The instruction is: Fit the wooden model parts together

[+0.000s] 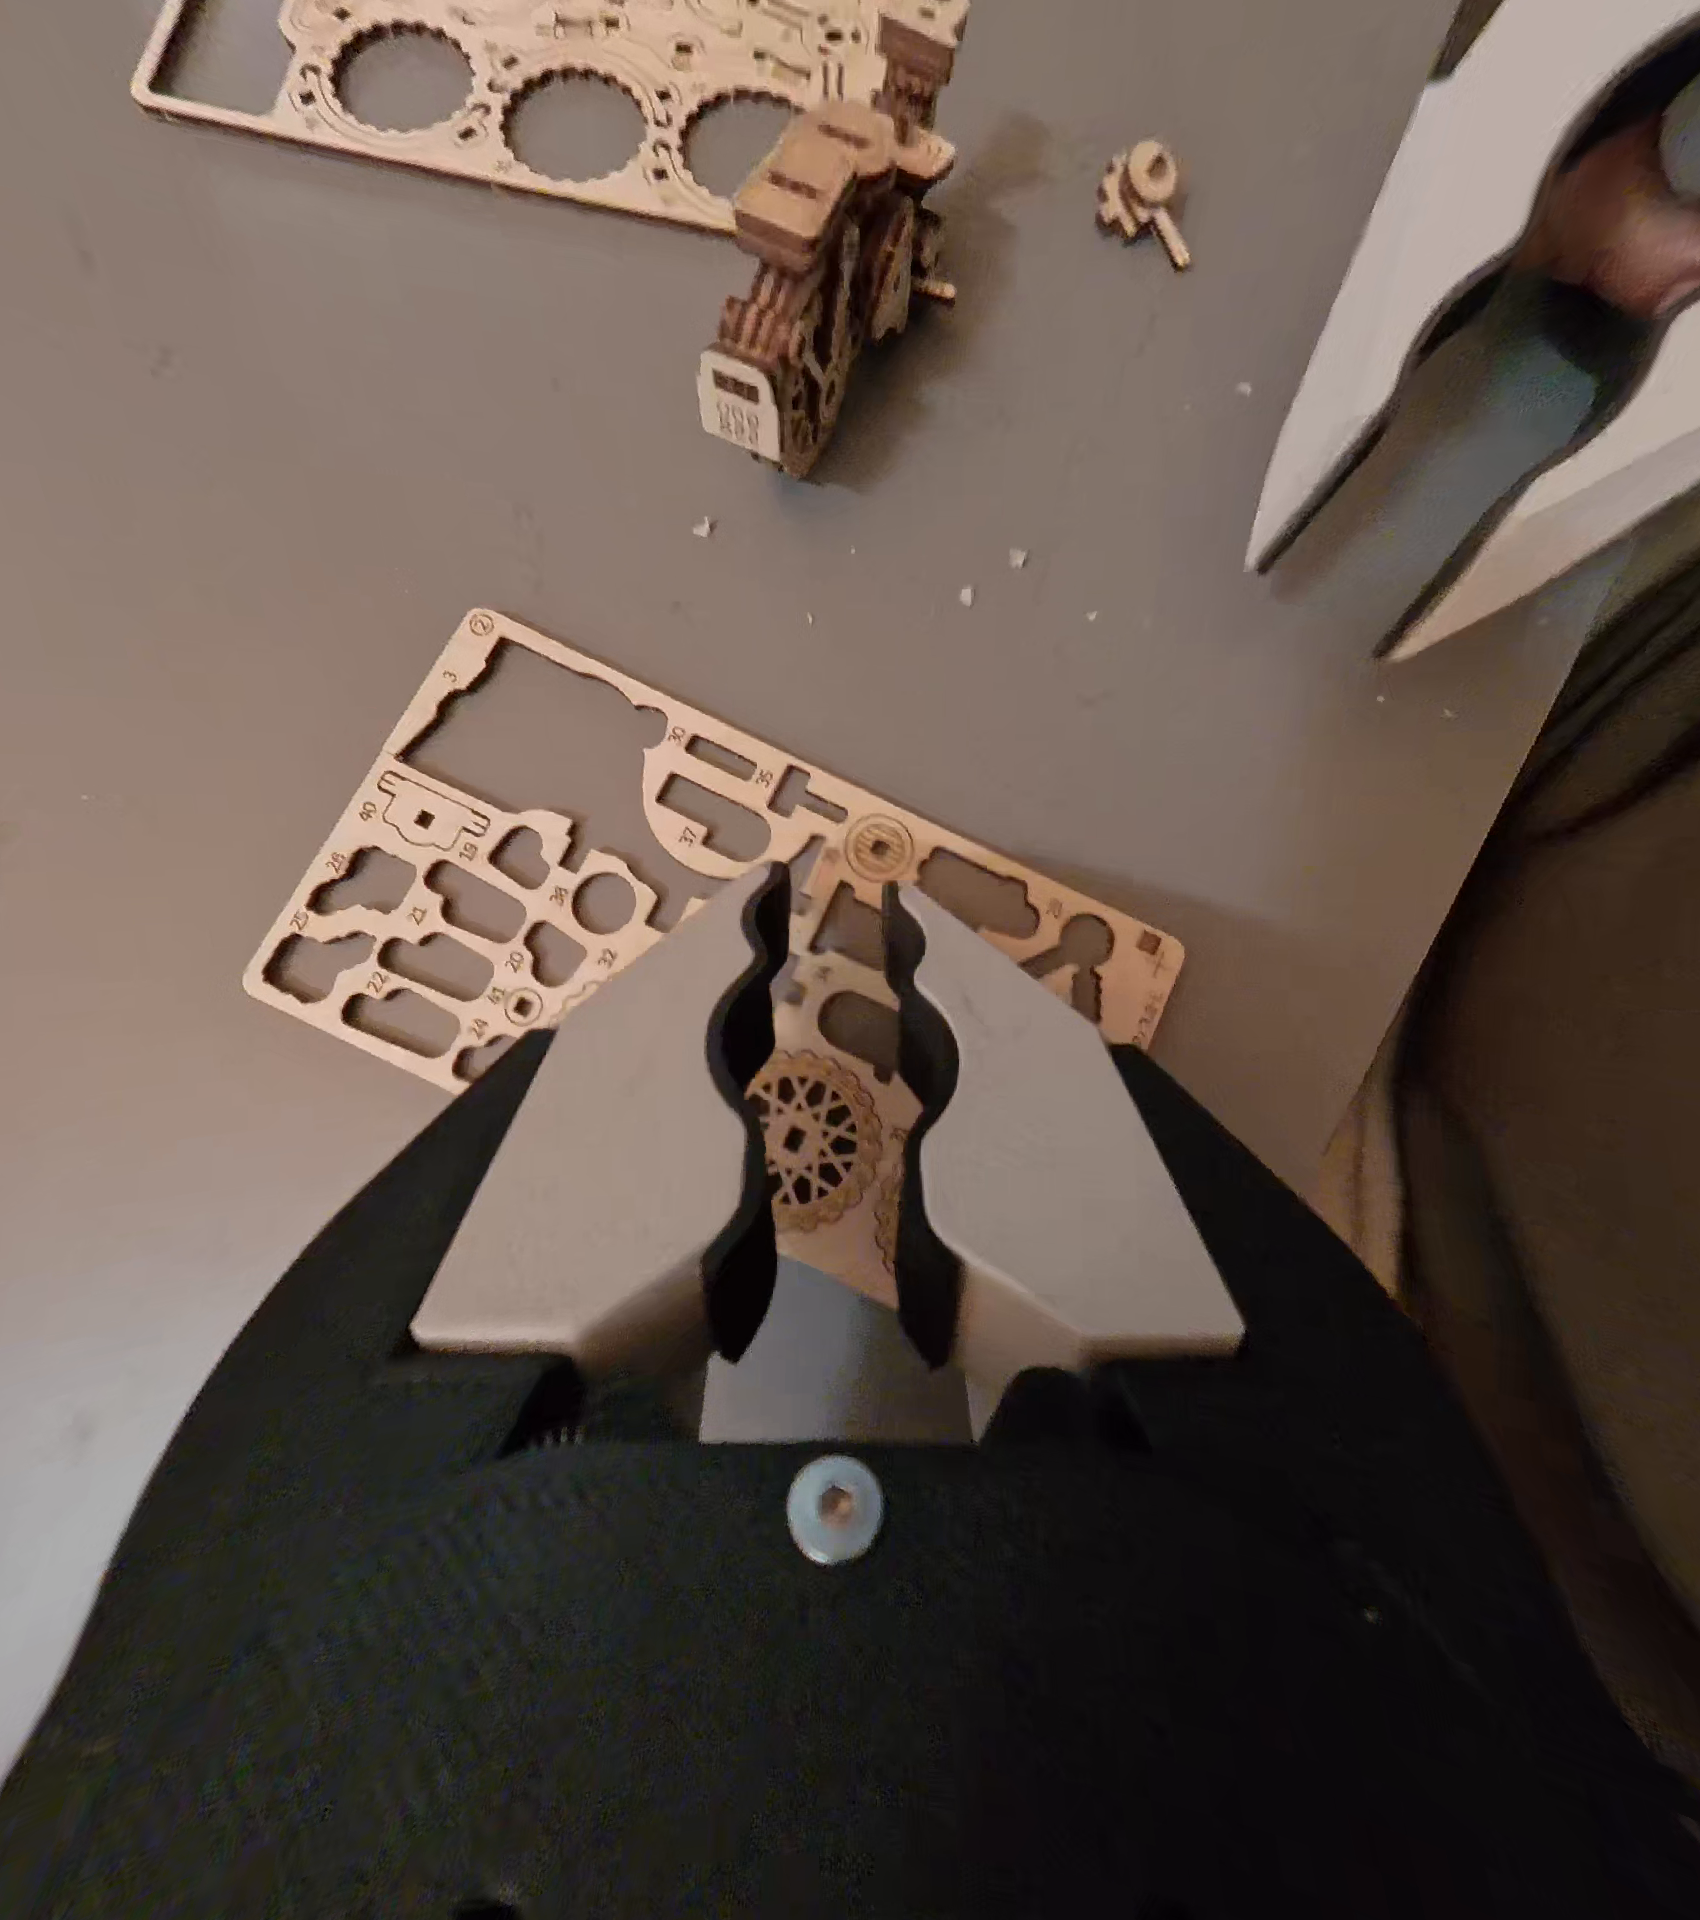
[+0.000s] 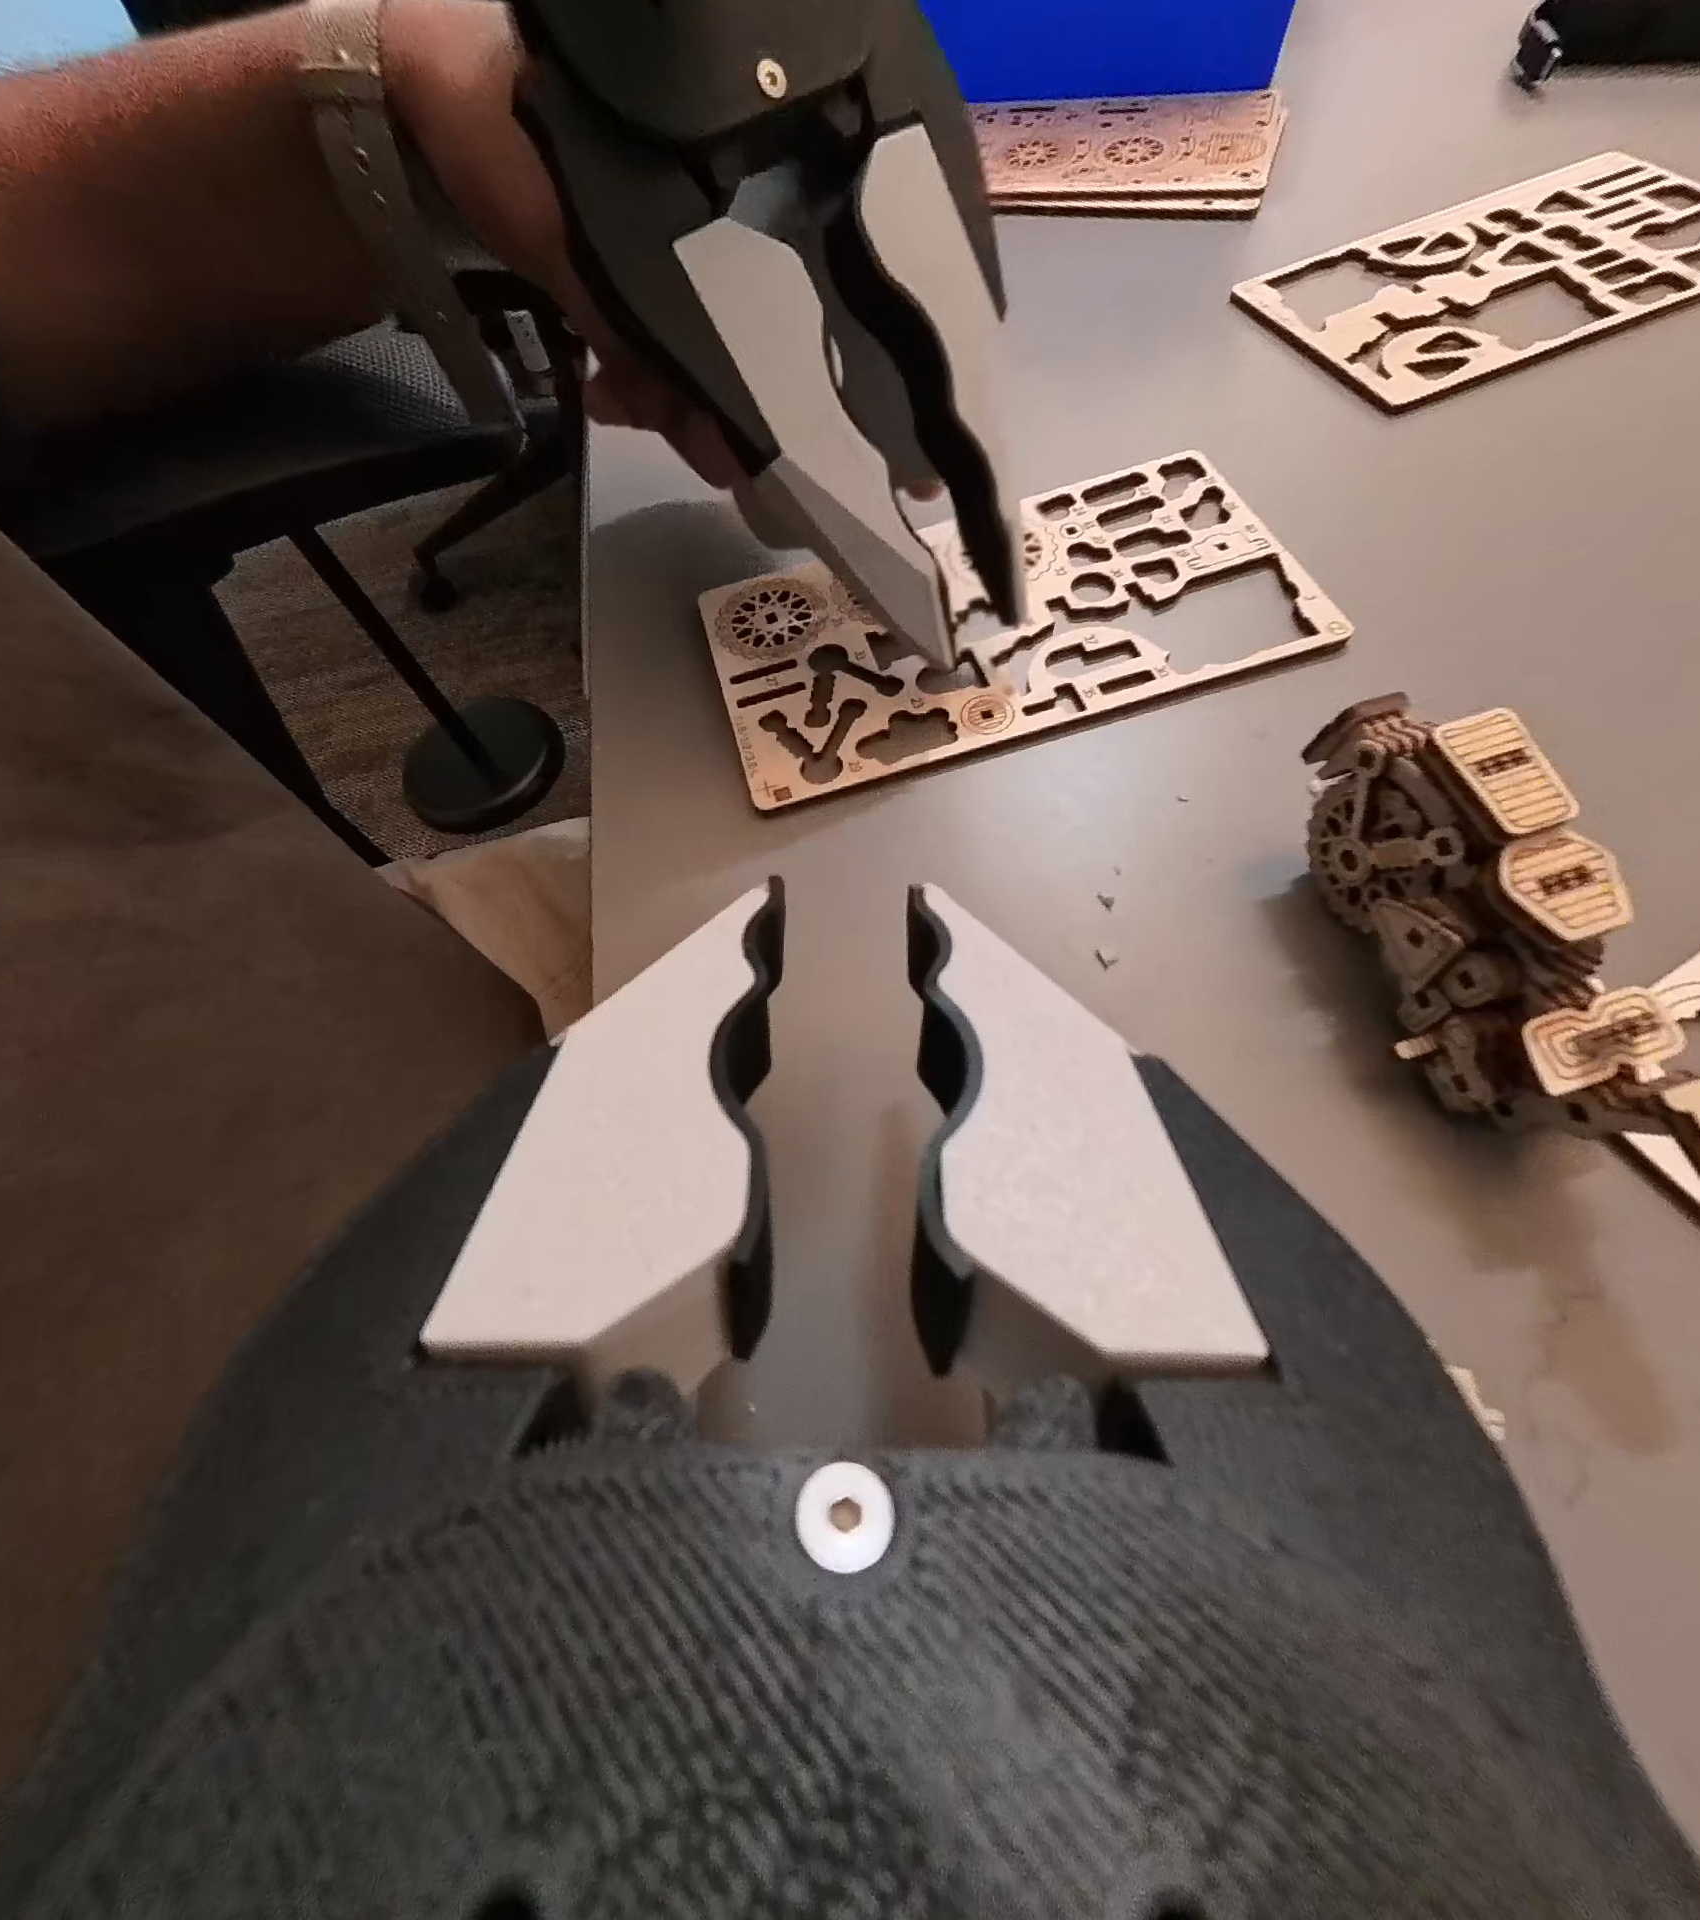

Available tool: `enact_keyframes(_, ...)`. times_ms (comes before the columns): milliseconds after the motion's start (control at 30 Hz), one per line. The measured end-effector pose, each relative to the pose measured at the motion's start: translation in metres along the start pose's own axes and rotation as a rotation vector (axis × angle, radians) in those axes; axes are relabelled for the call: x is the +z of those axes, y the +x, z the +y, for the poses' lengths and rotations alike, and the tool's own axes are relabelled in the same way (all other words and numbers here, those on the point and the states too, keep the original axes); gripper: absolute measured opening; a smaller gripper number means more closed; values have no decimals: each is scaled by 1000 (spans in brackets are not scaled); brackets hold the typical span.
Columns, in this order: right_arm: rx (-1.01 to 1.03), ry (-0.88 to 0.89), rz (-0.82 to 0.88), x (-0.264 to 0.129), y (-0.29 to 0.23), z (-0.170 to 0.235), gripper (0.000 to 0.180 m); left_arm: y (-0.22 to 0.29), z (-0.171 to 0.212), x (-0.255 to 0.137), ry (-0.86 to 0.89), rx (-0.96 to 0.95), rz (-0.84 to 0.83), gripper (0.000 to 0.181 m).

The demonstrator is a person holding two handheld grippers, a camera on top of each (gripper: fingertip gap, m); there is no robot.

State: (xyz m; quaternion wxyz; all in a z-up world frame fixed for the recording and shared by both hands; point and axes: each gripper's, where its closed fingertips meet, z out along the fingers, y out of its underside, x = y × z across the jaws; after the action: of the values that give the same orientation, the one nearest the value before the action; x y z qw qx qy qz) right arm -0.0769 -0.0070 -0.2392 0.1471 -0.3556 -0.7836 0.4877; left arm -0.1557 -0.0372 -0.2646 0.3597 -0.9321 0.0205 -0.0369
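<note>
Hidden or cut off: my left claw (image 1: 830,888) covers the middle of the flat pale plywood parts sheet (image 1: 534,925), so I see only part of the round spoked wheel piece (image 1: 810,1138) between my fingers; the larger plywood sheet with three toothed round holes (image 1: 389,114) runs off the top edge; my right claw (image 1: 1345,603) shows only as blurred pale finger wedges at the upper right
Left claw: jaws a little apart, nothing between them; in the right wrist view the tips (image 2: 976,639) come down steeply onto the sheet (image 2: 1178,665) near its centre, and I cannot tell whether they touch the wood or hang just above it
Right claw: my right claw (image 2: 841,894) has its jaws apart with a clear gap, holds nothing, and hovers over bare grey table (image 2: 1241,1351) close to the table edge, well short of the sheet
Model: the half-built brown and pale wooden model (image 1: 830,281) stands upright on the table beyond the parts sheet, its long axis running away from me in the left view, the pale rounded plate end toward the sheet; in the right wrist view it (image 2: 1459,894) sits to the right, far end overlapping another sheet
Small part: a tiny wooden gear on a peg (image 1: 1142,197) lies alone, just right of the model
Hard to make out: small pale chips (image 1: 965,595) scattered between model and sheet
</note>
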Motion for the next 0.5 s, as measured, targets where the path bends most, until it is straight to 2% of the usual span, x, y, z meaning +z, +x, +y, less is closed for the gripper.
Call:
enact_keyframes(133,4,6,-8,-1,-1,-1,22,-3,5,7,-23,-17,29,16)
enact_keyframes(400,1,5,-18,0,-4,-1,22,6,6,8,-17,-6,77,0)
enact_keyframes(500,7,9,-21,-1,-5,-1,22,13,9,6,-31,-19,116,0)
